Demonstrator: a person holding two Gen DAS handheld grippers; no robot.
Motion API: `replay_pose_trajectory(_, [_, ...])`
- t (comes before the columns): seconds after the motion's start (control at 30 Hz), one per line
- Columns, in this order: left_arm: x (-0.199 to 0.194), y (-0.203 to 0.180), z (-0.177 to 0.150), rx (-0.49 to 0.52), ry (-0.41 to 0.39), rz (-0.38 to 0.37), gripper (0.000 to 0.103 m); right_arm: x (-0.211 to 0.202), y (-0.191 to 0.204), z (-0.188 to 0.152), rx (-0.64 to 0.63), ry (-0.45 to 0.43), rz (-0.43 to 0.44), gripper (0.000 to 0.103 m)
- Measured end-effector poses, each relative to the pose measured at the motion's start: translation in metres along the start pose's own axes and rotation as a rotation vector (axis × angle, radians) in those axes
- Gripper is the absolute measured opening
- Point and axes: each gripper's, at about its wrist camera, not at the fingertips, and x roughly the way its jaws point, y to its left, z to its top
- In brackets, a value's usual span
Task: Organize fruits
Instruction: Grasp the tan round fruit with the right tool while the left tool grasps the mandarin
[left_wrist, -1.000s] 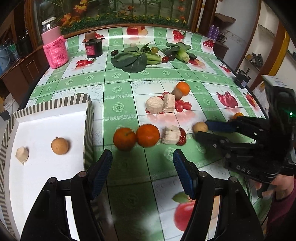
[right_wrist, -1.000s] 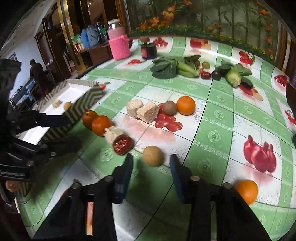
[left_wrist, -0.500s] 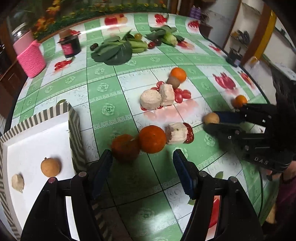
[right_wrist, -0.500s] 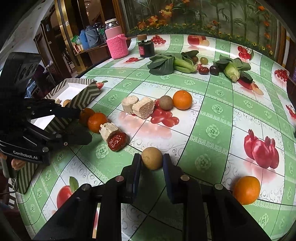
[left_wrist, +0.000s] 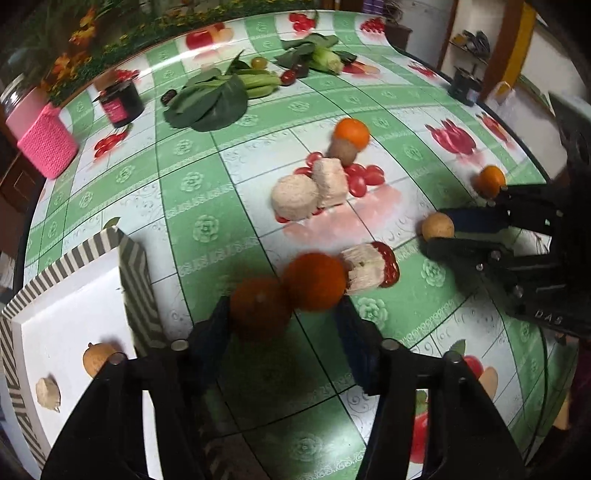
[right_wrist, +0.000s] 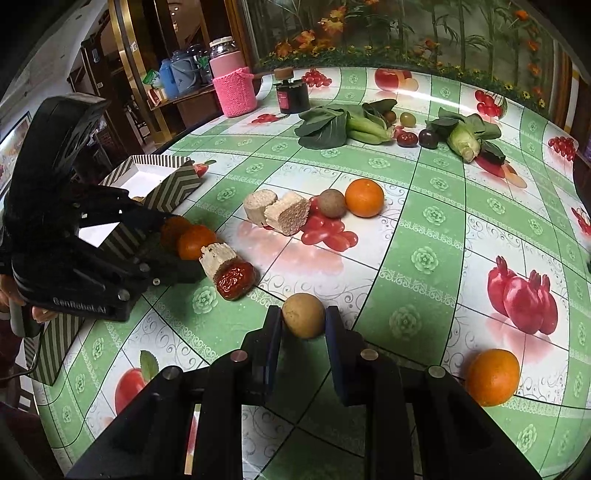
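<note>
My right gripper (right_wrist: 303, 326) is clamped on the brown fruit (right_wrist: 303, 315), well right of the striped box (left_wrist: 70, 280); I'd lift straight. My left gripper (left_wrist: 282, 325), spread, straddles an orange (left_wrist: 258, 308) beside that box.

Glossy tablecloth (right_wrist: 436, 206), probably plastic; pink knitted sleeve (right_wrist: 236, 92) on jar; matt black claw (right_wrist: 303, 332).

- Left tool (left_wrist: 282, 332): matte black linkages with round silver pins at the joints and dark blue pads (left_wrist: 351, 341) on the fingers.
- In the right wrist view its black housing carries pale "GenRobot.AI" lettering at nine o'clock.
- Right tool (right_wrist: 301, 325): the same black frame and silver pins; white "DAS" marking seen from the left wrist.
</note>
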Motion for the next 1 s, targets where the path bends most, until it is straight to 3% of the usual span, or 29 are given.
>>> replay_pose_trajectory(0.03, [-0.002,0.0,0.0,-0.001,-0.006,-0.009,0.01,-0.001,0.0,-0.001,0.004,-0.001,-0.001,0.025])
replay_pose_trajectory(0.07, [-0.002,0.001,0.0,-0.011,0.002,-0.027,0.002,-0.002,-0.001,-0.002,0.012,-0.002,-0.002,0.025])
replay_pose_trajectory(0.33, [-0.009,-0.002,-0.003,-0.037,-0.014,-0.03,0.002,-0.012,-0.006,-0.01,0.048,-0.015,-0.016,0.025])
replay_pose_trajectory(0.4, [-0.013,-0.001,-0.002,-0.074,-0.021,-0.064,0.014,-0.013,-0.006,-0.009,0.05,-0.019,-0.017,0.025])
replay_pose_trajectory(0.47, [-0.016,0.0,0.002,-0.097,-0.039,-0.067,0.046,-0.014,-0.006,-0.009,0.049,-0.02,-0.016,0.025])
replay_pose_trajectory(0.53, [-0.018,0.001,0.005,-0.102,-0.063,-0.027,0.067,-0.014,-0.003,-0.008,0.041,-0.024,-0.012,0.025])
replay_pose_trajectory(0.73, [-0.006,0.018,0.02,-0.169,-0.06,0.003,0.068,-0.013,-0.005,-0.008,0.045,-0.027,0.002,0.025])
replay_pose_trajectory(0.9, [0.008,0.006,0.034,-0.117,-0.048,0.005,0.067,-0.01,-0.009,-0.007,0.051,-0.028,0.01,0.025])
replay_pose_trajectory(0.93, [0.012,0.001,0.035,-0.089,-0.042,0.024,0.061,-0.01,-0.009,-0.006,0.055,-0.027,0.01,0.025])
replay_pose_trajectory(0.97, [0.015,-0.001,0.035,-0.075,-0.031,0.037,0.037,-0.009,-0.01,-0.006,0.058,-0.026,0.011,0.025])
replay_pose_trajectory(1.0, [0.017,-0.003,0.034,-0.069,-0.021,0.043,0.03,-0.009,-0.011,-0.006,0.06,-0.025,0.012,0.025])
